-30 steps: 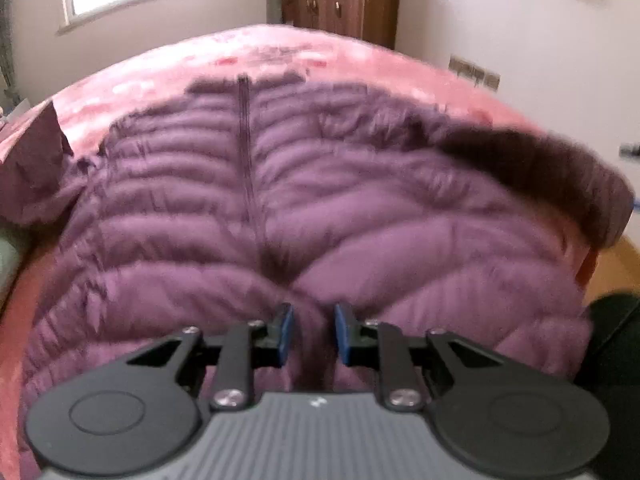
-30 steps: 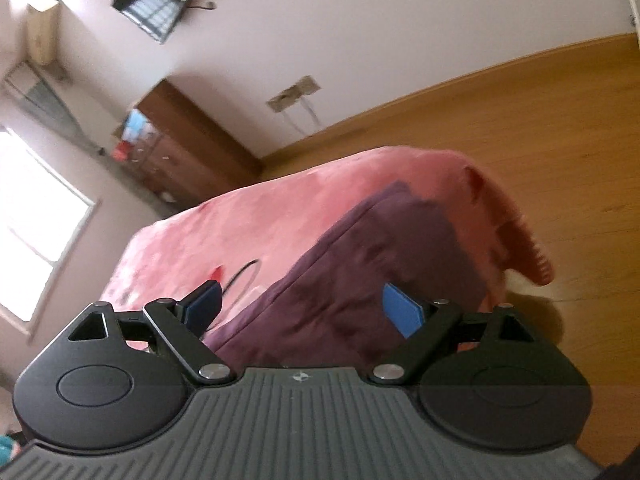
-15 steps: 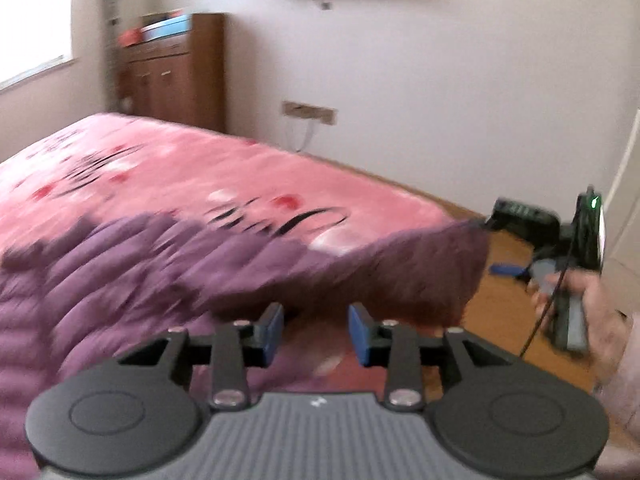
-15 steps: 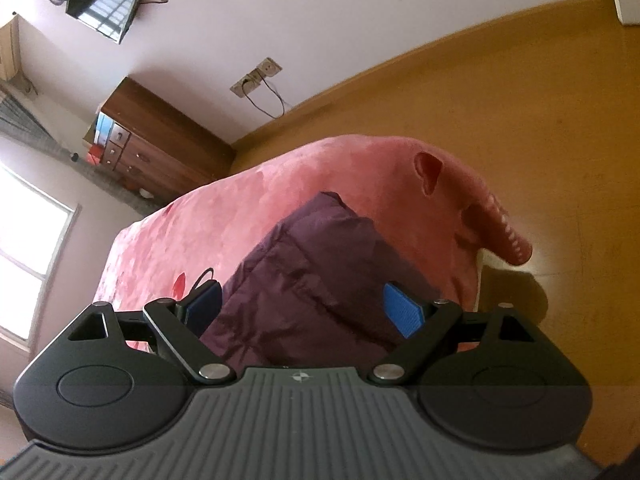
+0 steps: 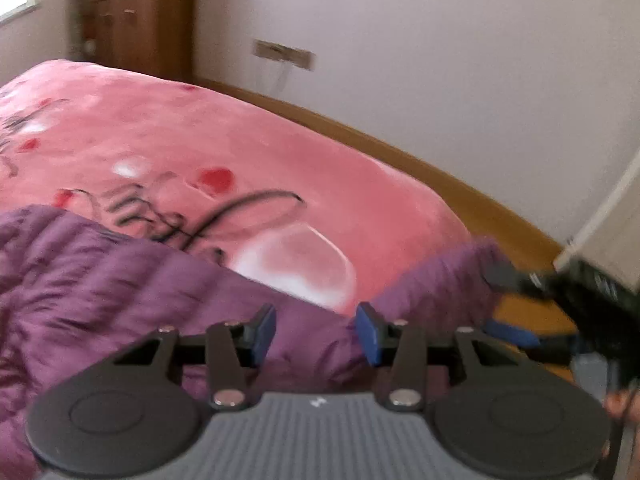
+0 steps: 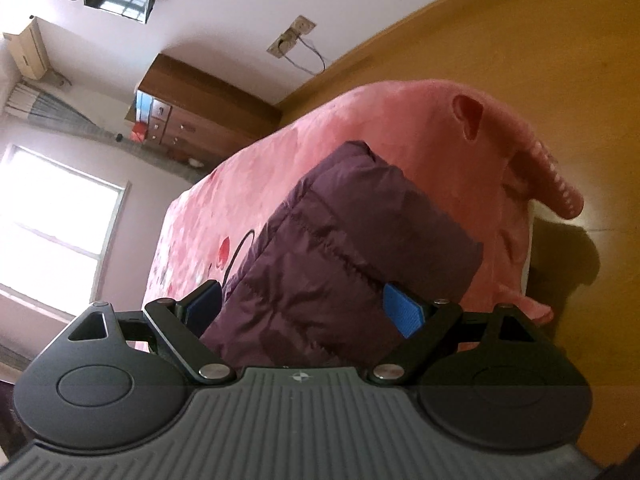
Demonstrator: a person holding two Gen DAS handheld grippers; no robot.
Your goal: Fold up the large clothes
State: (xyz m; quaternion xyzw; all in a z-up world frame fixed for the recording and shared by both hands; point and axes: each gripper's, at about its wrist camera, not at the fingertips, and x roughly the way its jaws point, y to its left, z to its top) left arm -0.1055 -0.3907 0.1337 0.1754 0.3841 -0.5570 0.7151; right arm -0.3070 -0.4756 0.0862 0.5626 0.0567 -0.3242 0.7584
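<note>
Purple quilted puffer jacket (image 5: pixel 120 280) lies on the pink blanketed bed (image 5: pixel 280 152), under the empty left claw (image 5: pixel 316 332), whose jaws have just been opening. The right claw (image 6: pixel 304 308) stands wide around a sleeve, not pressing it.

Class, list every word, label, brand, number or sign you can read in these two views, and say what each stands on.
No readable text in either view.
Black script-like strokes on the pink blanket: blurred, not legible.
Small pale emblem on the left tool's grey housing: a mark, no letters.
Small round emblem on the right tool's housing: a symbol, no letters.
</note>
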